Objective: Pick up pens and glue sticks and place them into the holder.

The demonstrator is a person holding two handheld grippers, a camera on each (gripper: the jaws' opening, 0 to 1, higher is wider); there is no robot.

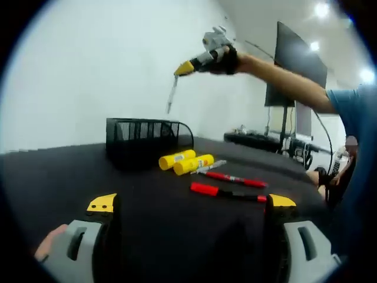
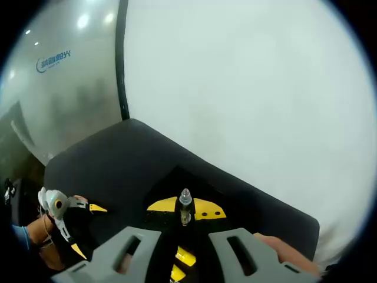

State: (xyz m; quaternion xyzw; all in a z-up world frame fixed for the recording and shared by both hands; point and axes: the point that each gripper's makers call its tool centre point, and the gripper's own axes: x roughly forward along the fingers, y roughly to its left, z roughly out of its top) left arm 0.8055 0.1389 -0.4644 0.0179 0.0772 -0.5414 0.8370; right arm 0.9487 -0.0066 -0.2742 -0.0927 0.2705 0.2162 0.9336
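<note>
the right tool [image 1: 187, 68] is raised high above the black mesh holder [image 1: 147, 140], and its jaws are closed on a slim pen [image 1: 171, 94] that hangs down from the yellow tips toward the holder's opening; in the right gripper view the same pen [image 2: 185, 203] stands pinched between the two yellow pads. the left tool [image 1: 191, 203] waits low over the dark bench [image 1: 70, 171], its jaws wide apart and holding nothing. ahead of the left tool and a little to its right lie two red pens [image 1: 227, 191], one nearer and one just behind it, and beyond them two yellow glue sticks [image 1: 185, 161] side by side, close in front of the holder. i judge all these things to be light and stiff; the pens are thin and smooth, so they can roll or turn in the grip, and it is better to take them near the middle, across the barrel. the glue sticks are thicker and round, so they may also roll; a hold across the body, not on the cap, seems safest.
</note>
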